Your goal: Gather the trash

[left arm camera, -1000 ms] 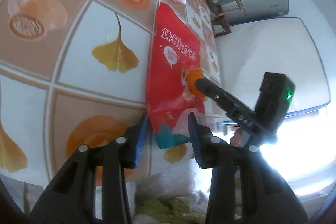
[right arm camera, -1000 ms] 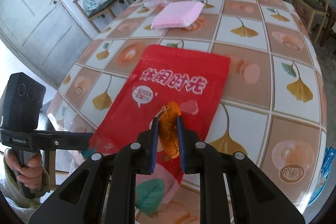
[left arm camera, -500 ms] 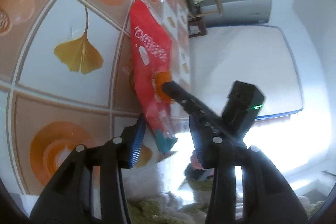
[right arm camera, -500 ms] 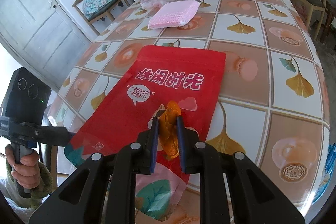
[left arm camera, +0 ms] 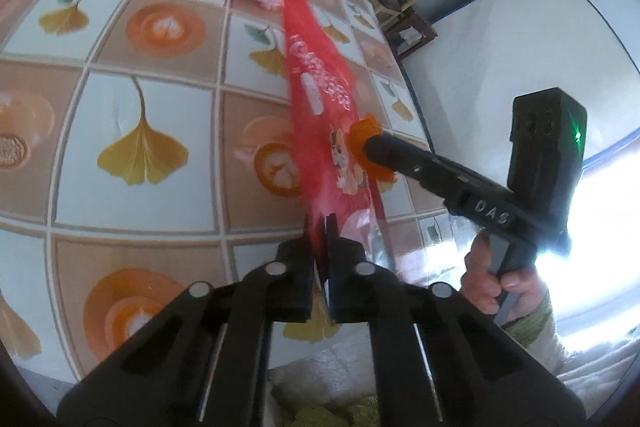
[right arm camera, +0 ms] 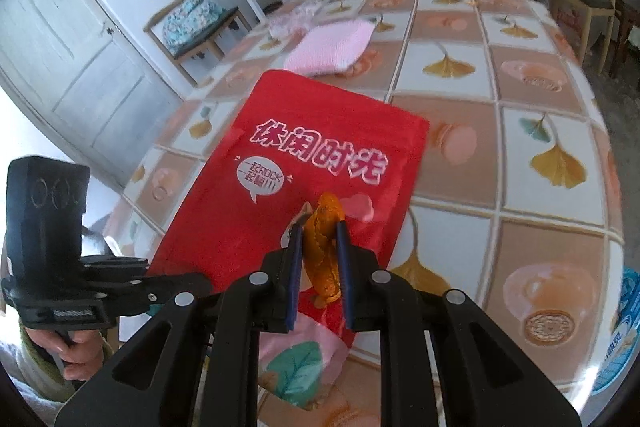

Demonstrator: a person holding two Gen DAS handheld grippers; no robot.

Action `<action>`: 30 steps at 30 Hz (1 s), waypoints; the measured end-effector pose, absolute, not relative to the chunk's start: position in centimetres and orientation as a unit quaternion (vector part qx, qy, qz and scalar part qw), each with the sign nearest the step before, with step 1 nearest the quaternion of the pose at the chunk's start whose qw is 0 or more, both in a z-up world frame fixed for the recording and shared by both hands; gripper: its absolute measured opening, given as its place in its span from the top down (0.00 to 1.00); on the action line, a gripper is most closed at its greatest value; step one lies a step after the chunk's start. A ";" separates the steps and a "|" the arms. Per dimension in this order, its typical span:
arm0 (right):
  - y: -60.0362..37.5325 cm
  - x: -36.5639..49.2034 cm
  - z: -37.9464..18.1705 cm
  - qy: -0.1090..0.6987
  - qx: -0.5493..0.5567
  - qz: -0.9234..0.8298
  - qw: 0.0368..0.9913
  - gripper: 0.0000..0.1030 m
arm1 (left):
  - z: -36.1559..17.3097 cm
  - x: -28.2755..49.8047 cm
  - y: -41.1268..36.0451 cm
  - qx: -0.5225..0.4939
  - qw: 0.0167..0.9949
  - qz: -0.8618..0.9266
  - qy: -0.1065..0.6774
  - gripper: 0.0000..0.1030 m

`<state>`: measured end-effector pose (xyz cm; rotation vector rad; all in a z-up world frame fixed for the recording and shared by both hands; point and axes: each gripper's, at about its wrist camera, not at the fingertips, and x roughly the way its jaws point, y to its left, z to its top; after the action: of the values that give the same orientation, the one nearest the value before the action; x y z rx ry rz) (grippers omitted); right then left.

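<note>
Red snack bag (left arm camera: pixel 320 95) pinched at its near corner over the table edge
left gripper (left arm camera: pixel 320 223) angled down, jaws clamped on it; right gripper (right arm camera: pixel 319 243) tilts down above the bag, gripping orange peel (right arm camera: pixel 323 251)

Pouch (right arm camera: pixel 320 163) lies on table (right arm camera: pixel 552 239), before cloth (right arm camera: pixel 332 47).

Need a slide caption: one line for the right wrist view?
Right gripper holds orange peel over a red snack bag on the tiled table.

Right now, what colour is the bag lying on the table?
Mainly red, with pink-white characters; the bag shows best in the right wrist view.
</note>
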<state>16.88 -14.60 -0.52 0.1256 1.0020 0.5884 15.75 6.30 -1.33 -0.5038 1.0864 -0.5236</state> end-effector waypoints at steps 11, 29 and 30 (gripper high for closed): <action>-26.2 12.1 6.1 0.353 0.135 0.216 0.900 0.84 | 4.2 15.0 1.3 -0.191 0.813 -0.293 0.466 1.00; -55.8 -5.2 -2.8 0.317 0.334 -0.159 0.873 0.84 | 5.0 18.3 -24.4 -0.070 0.740 -0.436 0.507 1.00; -56.7 -5.6 -4.0 0.321 0.351 -0.163 0.864 0.84 | 4.4 18.4 -26.1 -0.050 0.742 -0.431 0.511 0.99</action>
<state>-5.58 -56.67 -4.01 0.7365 0.6738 -0.3415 18.37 -26.13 4.40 -0.1098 1.1191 -0.9454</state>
